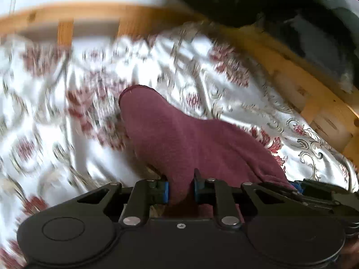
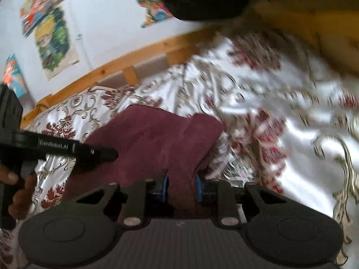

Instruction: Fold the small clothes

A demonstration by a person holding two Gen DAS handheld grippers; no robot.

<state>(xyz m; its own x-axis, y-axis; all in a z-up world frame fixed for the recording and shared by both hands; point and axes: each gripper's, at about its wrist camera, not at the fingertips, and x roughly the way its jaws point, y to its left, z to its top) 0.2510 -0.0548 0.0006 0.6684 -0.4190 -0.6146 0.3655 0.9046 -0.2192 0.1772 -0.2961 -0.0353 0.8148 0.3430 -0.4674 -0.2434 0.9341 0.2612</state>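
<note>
Your left gripper (image 1: 181,189) and right gripper (image 2: 181,188) each pinch a near edge of the maroon cloth (image 1: 179,139) over the floral bedspread (image 1: 67,157).

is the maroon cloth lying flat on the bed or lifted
Lifted: the maroon cloth is pinched in both tongs, left and right, its far end drooping onto the bedspread.

The cloth (image 1: 179,143) lies on the bedspread (image 1: 67,134) — its near edge is between the 2 pads of the left gripper (image 1: 181,189). The right gripper (image 2: 181,188) pinches another edge, to the left gripper's right. Behind the bedspread runs a wooden rail (image 2: 134,60), with posters (image 2: 51,40) on the wall behind.
</note>
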